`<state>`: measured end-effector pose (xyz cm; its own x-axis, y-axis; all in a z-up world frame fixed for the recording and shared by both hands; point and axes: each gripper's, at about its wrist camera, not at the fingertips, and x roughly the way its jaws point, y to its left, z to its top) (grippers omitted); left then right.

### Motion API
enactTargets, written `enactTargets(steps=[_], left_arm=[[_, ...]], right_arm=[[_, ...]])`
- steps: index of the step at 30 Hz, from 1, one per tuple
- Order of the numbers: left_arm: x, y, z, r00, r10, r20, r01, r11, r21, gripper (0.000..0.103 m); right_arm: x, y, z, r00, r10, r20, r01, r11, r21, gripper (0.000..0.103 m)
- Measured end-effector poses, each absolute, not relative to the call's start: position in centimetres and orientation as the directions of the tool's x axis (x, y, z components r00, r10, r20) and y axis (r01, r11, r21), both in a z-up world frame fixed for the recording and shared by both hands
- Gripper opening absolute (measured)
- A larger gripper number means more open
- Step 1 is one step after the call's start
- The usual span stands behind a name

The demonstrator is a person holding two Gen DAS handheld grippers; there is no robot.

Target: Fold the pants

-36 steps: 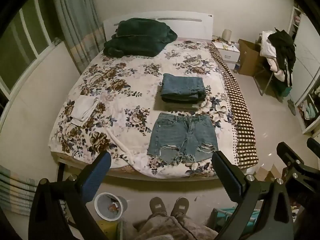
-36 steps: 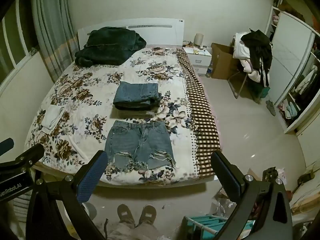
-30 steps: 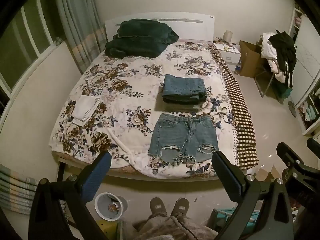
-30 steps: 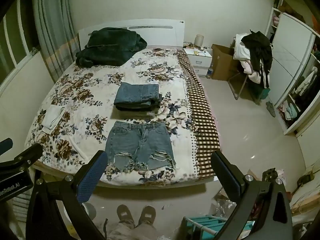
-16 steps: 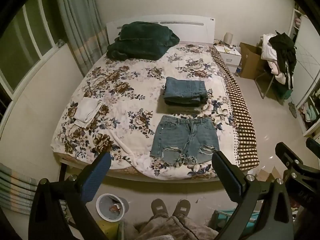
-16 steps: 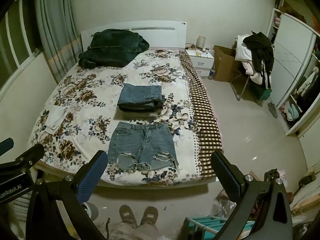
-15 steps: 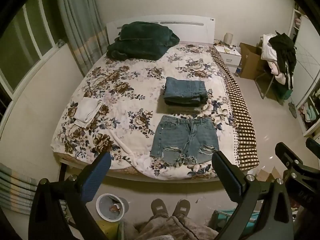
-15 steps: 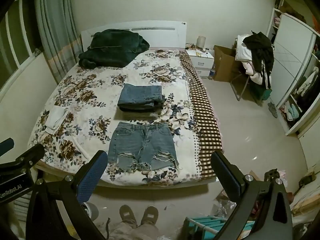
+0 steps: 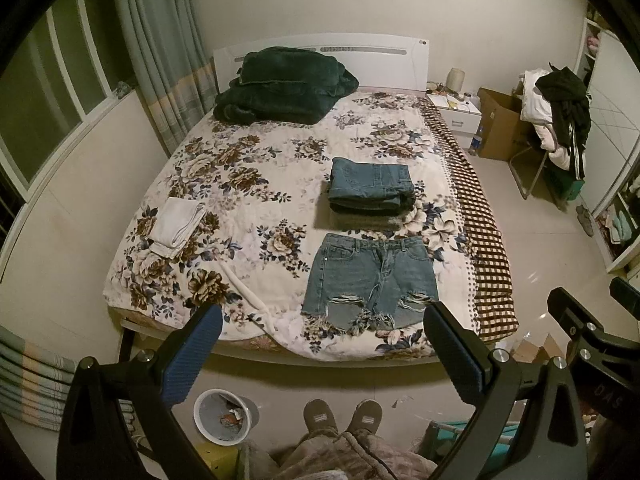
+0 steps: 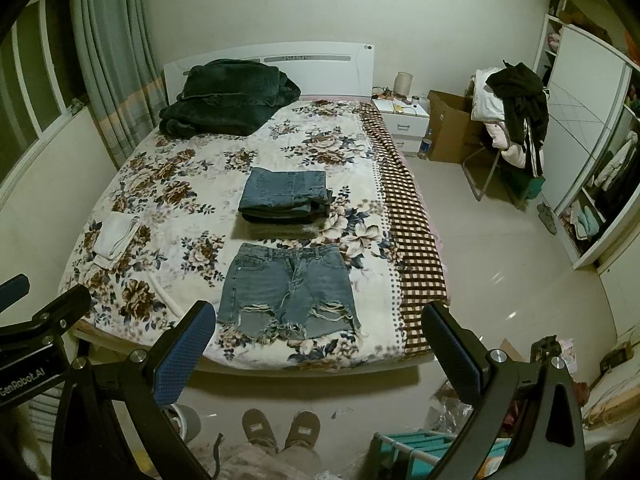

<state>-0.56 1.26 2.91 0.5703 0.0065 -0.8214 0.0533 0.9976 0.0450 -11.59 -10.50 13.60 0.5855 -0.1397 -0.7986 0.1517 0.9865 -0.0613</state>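
Faded blue denim shorts (image 9: pixel 370 278), white floral bedspread (image 9: pixel 256 200), dark green blanket (image 9: pixel 284 86), brown-checked sheet edge (image 9: pixel 486 248)

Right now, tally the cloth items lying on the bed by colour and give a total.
Blue denim: 2, the flat denim shorts and the folded jeans beyond them.
Dark green: 1, the blanket by the headboard.
White: 1, the folded cloth near the left edge.
Total: 4.
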Motion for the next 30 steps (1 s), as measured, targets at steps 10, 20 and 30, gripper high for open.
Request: enactTargets(steps=[10, 20, 30], left_arm=[[-0.61, 1.38, 3.39, 0.574, 0.004, -0.819, 0.052, 0.998, 0.041, 0.103], [-0.69, 1.35, 3.38, 0.576, 0.004, -0.817, 0.053, 0.998, 0.042, 0.103], [-0.66, 1.51, 3.62, 0.579, 0.003, -0.815, 0.053, 0.998, 0.041, 0.103]], right_arm=[[-11.61, -10.67, 13.48, 0.588, -0.139, -0.797, 0.15, 0.987, -0.062, 0.103], [-11.64, -10.62, 13.5, 0.589, -0.14, -0.796, 0.153, 0.986, -0.061, 0.103], [-11.8, -10.38, 13.76, 0.59, -0.14, -0.795, 0.151, 0.987, -0.061, 0.103]])
